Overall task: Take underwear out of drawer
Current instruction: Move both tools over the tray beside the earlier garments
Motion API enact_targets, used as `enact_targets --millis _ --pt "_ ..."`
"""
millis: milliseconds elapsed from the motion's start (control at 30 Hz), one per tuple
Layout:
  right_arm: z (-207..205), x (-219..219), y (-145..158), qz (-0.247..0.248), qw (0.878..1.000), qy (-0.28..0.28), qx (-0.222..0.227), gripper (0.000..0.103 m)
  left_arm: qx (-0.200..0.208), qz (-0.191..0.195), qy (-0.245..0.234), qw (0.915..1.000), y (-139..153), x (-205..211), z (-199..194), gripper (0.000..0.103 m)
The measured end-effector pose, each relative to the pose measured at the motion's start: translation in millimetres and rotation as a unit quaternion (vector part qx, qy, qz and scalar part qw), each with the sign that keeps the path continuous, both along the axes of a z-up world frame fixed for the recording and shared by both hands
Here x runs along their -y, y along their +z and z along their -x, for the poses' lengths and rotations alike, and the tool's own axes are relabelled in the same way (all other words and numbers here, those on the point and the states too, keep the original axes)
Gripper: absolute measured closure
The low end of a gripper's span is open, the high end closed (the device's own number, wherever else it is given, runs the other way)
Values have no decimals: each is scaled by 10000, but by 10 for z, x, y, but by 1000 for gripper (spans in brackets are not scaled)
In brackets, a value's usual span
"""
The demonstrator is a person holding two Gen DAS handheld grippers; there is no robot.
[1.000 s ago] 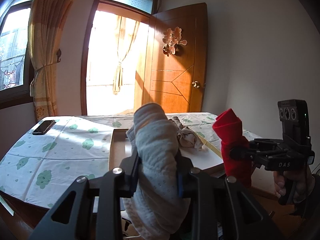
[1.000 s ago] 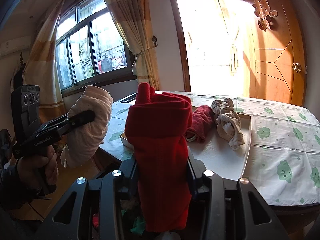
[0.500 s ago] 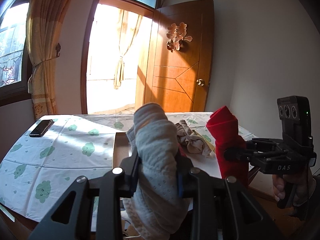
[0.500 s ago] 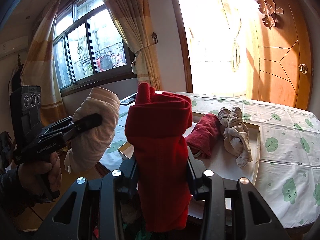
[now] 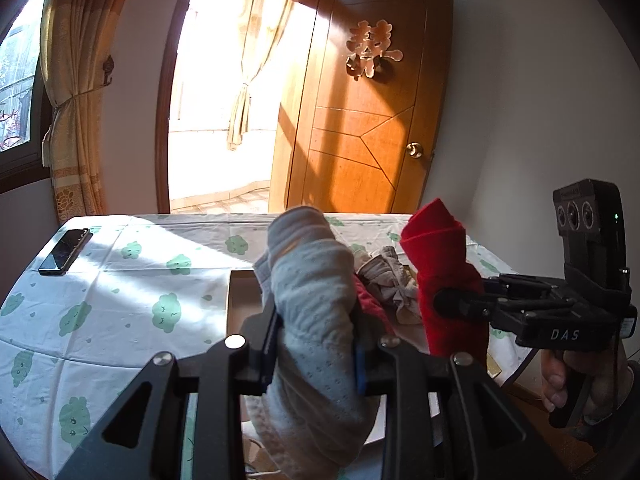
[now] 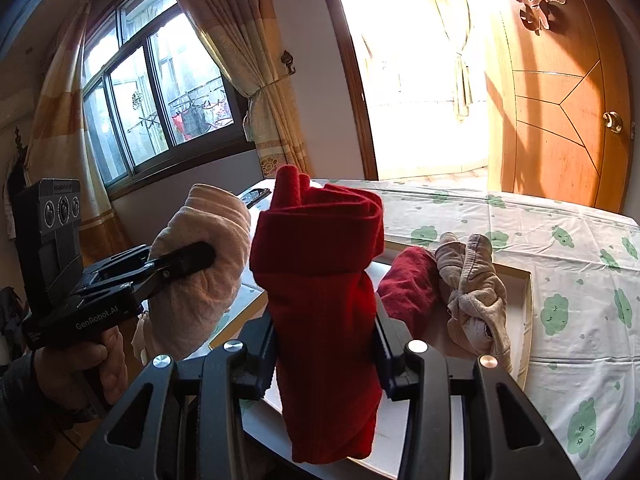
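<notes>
My left gripper (image 5: pixel 316 344) is shut on a rolled pale grey dotted underwear (image 5: pixel 316 280), held upright above the table's near edge; it also shows in the right wrist view (image 6: pixel 200 264). My right gripper (image 6: pixel 324 352) is shut on a rolled red underwear (image 6: pixel 320 280), upright beside the grey one; it shows in the left wrist view (image 5: pixel 444 280). A shallow white tray (image 6: pixel 528 312) on the table holds a dark red roll (image 6: pixel 408 284) and a crumpled beige piece (image 6: pixel 476 292). No drawer is in view.
The table wears a white cloth with green cloud prints (image 5: pixel 120 292). A black phone (image 5: pixel 64 252) lies at its far left corner. Behind are a bright doorway, an open wooden door (image 5: pixel 360 120), curtains and a window (image 6: pixel 160 100).
Both grippers with their rolls have moved closer over the table and tray. The two rolls stay gripped and side by side.
</notes>
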State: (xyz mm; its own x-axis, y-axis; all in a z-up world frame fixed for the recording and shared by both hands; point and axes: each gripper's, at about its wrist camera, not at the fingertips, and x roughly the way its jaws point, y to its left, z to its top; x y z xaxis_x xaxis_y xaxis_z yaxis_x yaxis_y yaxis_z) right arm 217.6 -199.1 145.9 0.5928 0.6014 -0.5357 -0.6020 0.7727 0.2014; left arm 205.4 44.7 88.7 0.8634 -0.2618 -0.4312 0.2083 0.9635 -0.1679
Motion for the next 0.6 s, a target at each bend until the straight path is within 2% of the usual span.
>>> enact_targets --millis 267,467,600 --pt "-507 -114 -34 -230 9981 -211 -540 60 -281 -40 -8 9996 5 20 -457 75" --pt "-775 -223 -115 -235 9962 -319 -778 60 -533 86 -1 9985 -37 -20 -773 75" --pt "-1018 -256 -215 -488 9908 -385 -1202 60 -770 264 82 9967 -125 -85 -1013 75"
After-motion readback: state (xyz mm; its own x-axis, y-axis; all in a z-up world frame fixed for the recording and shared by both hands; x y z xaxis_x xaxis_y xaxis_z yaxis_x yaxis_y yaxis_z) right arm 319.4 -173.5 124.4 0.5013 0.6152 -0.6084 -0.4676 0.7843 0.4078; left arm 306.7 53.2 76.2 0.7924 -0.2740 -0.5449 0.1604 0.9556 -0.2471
